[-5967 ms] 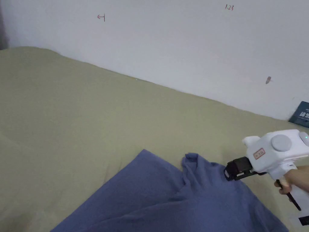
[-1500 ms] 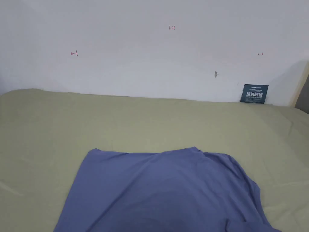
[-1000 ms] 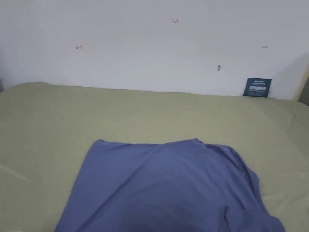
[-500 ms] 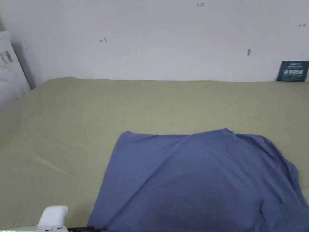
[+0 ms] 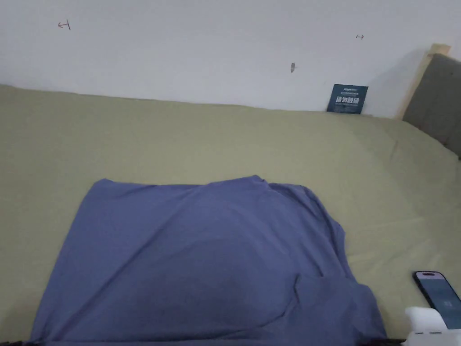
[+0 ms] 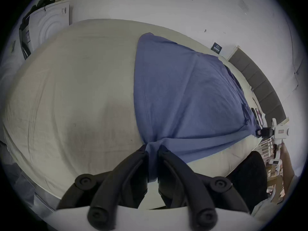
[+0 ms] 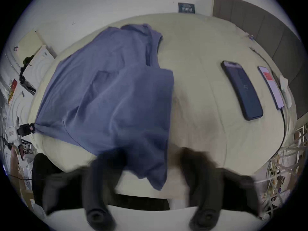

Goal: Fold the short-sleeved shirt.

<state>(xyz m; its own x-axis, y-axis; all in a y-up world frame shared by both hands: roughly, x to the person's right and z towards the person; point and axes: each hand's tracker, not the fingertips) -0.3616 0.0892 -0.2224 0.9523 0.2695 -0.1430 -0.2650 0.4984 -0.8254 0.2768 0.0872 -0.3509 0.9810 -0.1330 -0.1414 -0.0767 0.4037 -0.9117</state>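
A blue short-sleeved shirt (image 5: 198,252) lies spread on the olive-green bed sheet (image 5: 180,139), with its near hem at the bed's front edge. In the left gripper view my left gripper (image 6: 152,151) is shut on the shirt (image 6: 183,93) at its near left hem corner. The right gripper view shows it as well, far off at the left gripper (image 7: 30,128). My right gripper (image 7: 151,156) is blurred, its jaws wide apart on either side of the hanging right hem corner of the shirt (image 7: 108,84). Its white housing (image 5: 430,324) shows at the head view's bottom right.
Two phones (image 7: 241,89) (image 7: 270,88) lie on the sheet right of the shirt, one of them the phone (image 5: 439,293) beside my right gripper. A dark card (image 5: 347,99) leans on the white wall. A grey headboard (image 5: 439,99) bounds the right; a white appliance (image 6: 48,26) stands left.
The head camera has swung left, then right. Six seconds ago the right gripper was at the shirt's bunched far edge; now the shirt lies flatter and that gripper is at the near hem.
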